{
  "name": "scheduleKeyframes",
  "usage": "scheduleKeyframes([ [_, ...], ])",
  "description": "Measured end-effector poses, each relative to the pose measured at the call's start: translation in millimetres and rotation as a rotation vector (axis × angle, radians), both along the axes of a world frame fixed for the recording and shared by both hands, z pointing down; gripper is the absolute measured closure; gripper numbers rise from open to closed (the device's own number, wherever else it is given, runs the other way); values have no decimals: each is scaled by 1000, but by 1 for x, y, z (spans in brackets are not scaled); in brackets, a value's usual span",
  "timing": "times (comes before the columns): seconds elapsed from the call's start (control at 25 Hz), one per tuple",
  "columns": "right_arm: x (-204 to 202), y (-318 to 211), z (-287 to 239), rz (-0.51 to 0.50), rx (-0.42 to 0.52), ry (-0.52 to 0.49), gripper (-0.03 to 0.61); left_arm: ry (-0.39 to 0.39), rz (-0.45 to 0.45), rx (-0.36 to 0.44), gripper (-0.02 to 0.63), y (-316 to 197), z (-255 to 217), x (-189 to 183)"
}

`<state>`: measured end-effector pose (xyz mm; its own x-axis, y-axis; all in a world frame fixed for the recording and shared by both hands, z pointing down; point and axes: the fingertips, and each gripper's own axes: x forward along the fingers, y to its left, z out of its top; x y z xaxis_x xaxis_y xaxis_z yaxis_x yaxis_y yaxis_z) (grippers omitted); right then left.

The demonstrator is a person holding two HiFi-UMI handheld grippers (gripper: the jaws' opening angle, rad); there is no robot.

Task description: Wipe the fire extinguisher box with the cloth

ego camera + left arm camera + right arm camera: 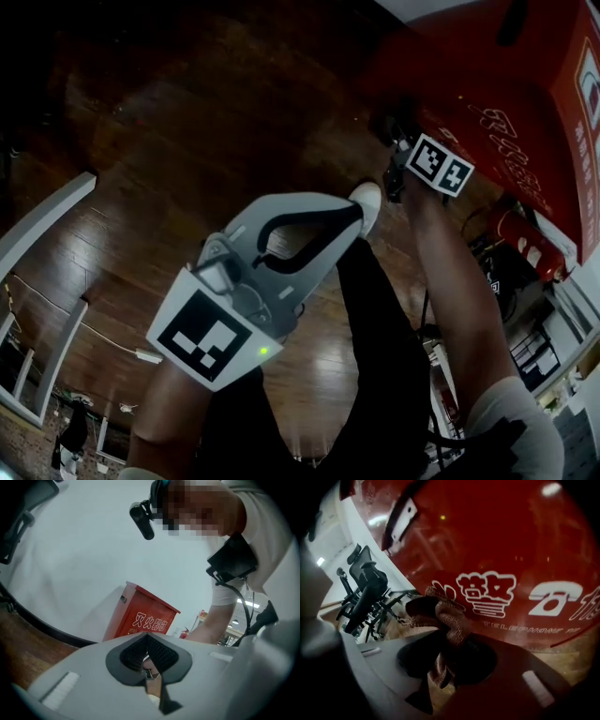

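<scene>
Two grippers in play, one cloth, one red box: the right gripper (445, 654) has its jaws clamped on the brownish cloth (440, 616), which bunches up out of the pads and sits right against the box (511, 550), just left of the white characters printed on its glossy face. From the head view the box (525, 75) is top right, standing on the dark wood floor (187, 141), with the right gripper (397, 141) reaching in at its near edge; the cloth there is too dark to pick out. The left gripper (149, 660) is jaws together, nothing between the pads, and it's held well back from the work. It fills the middle of the head view (354, 217), marker cube toward the camera, covering part of the floor. One extinguisher (525, 239) lies low beside the box (a red one shows small in the left gripper view too (185, 632)). One black office chair (365, 588) stands off to the left behind the cloth. One white shoe (367, 199) peeks out just past the left gripper's tip
</scene>
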<state>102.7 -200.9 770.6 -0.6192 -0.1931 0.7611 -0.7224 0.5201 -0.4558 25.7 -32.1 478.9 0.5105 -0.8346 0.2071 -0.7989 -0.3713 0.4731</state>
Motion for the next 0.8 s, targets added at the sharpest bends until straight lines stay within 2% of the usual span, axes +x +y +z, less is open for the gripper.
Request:
scheduleKeyframes([
  [0.12,-4,8,-11,-64,5,33,482,0,-32,0,615,6,-5,-13],
  [0.2,-11,23,-44,-147,39,39,482,7,-61,3,615,11,-19,-22],
  [0.28,-22,40,-96,-273,95,38,482,8,-82,15,615,17,-39,-31],
  [0.36,-31,62,-157,-447,159,67,482,-17,-76,17,615,26,-61,-38],
  [0.48,-42,93,-261,-743,265,165,482,-84,-56,24,614,43,-97,-55],
  [0.56,-57,97,-331,-942,341,222,482,-93,-72,45,614,52,-124,-73],
  [0.64,-77,86,-388,-1155,422,279,482,-97,-87,69,614,56,-148,-90],
  [0.72,-98,63,-423,-1378,488,336,482,-112,-90,95,614,51,-164,-105],
  [0.8,-117,33,-435,-1573,488,395,482,-125,-94,116,614,43,-173,-118],
])
